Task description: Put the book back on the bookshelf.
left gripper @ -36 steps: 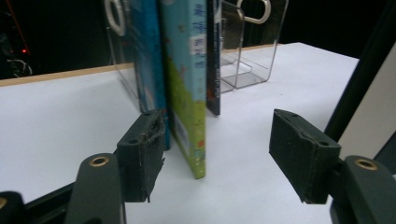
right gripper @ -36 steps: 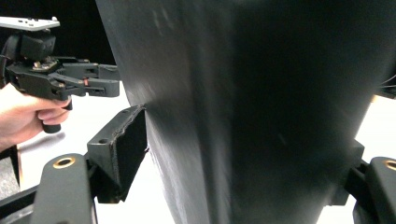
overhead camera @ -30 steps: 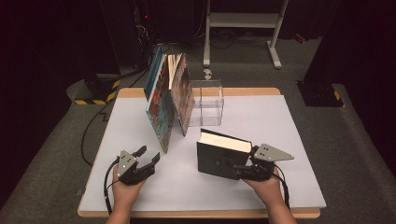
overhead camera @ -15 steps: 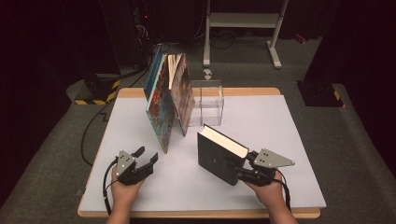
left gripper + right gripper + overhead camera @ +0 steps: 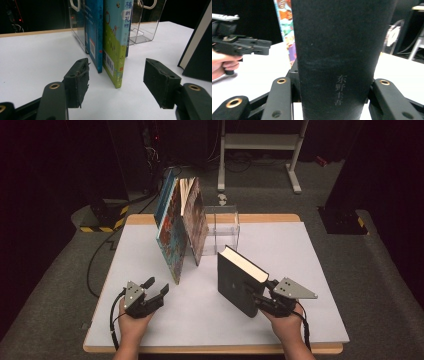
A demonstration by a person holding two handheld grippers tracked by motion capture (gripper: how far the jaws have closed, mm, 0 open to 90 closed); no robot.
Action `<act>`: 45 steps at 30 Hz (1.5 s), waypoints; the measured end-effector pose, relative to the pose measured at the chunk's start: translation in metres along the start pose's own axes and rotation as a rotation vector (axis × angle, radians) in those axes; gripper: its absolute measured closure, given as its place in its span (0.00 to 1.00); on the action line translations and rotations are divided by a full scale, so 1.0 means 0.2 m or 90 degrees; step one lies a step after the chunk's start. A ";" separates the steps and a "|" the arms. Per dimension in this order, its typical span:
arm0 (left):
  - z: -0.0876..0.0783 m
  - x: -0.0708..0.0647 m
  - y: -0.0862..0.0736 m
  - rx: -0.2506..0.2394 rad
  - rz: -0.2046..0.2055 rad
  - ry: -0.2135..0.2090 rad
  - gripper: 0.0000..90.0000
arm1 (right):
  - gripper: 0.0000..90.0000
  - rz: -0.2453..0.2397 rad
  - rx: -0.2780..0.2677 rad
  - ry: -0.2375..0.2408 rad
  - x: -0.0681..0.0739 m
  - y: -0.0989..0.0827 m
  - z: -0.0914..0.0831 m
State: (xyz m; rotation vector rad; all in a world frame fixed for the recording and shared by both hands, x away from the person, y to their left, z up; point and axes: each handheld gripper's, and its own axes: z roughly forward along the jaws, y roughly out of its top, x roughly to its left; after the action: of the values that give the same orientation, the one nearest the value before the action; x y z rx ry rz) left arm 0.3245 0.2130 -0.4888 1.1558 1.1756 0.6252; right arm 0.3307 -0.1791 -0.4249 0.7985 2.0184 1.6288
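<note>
A thick black hardcover book (image 5: 239, 280) stands upright on the white table (image 5: 310, 270), page edges on top. My right gripper (image 5: 261, 301) is shut on its spine (image 5: 337, 50); the jaws have just been closing, one on each side of it. My left gripper (image 5: 156, 289) rests near the front left, open, with nothing between its pads (image 5: 77, 82). Ahead of it a blue book (image 5: 93, 32) and a green book (image 5: 113, 47) lean together (image 5: 181, 230) against a clear acrylic holder (image 5: 226, 227).
The black book's edge (image 5: 200, 50) shows at the right of the left gripper view. The other hand and gripper (image 5: 239, 47) show at the left of the right gripper view. A metal stand (image 5: 260, 145) and dark floor lie beyond the table.
The black book has tipped from a slant to upright and shifted slightly, with the right gripper's jaws drawn in against its spine. The left gripper has stayed put.
</note>
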 end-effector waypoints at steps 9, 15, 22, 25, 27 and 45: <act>0.00 0.01 0.00 0.001 0.002 0.004 0.41 | 0.60 0.007 -0.023 -0.090 -0.09 0.00 -0.04; -0.01 0.02 0.00 -0.002 0.001 0.006 0.41 | 0.60 0.018 -0.030 -0.121 -0.14 -0.01 -0.05; -0.01 0.02 0.01 -0.004 0.003 0.007 0.41 | 0.60 0.026 -0.035 -0.136 -0.16 -0.03 -0.05; -0.01 0.01 0.01 -0.003 0.000 0.005 0.41 | 0.59 0.025 -0.035 -0.134 -0.15 -0.05 -0.06; -0.01 0.01 0.00 -0.001 0.002 0.003 0.41 | 0.59 0.031 -0.031 -0.135 -0.15 -0.05 -0.07; -0.01 -0.01 -0.01 0.009 0.001 -0.014 0.41 | 0.50 0.047 0.005 -0.132 -0.13 -0.04 -0.08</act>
State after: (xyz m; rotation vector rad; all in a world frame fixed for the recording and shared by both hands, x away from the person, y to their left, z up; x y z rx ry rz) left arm 0.3218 0.2116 -0.4907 1.1725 1.1623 0.6058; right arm 0.3377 -0.2087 -0.4303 1.0107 1.8718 1.5089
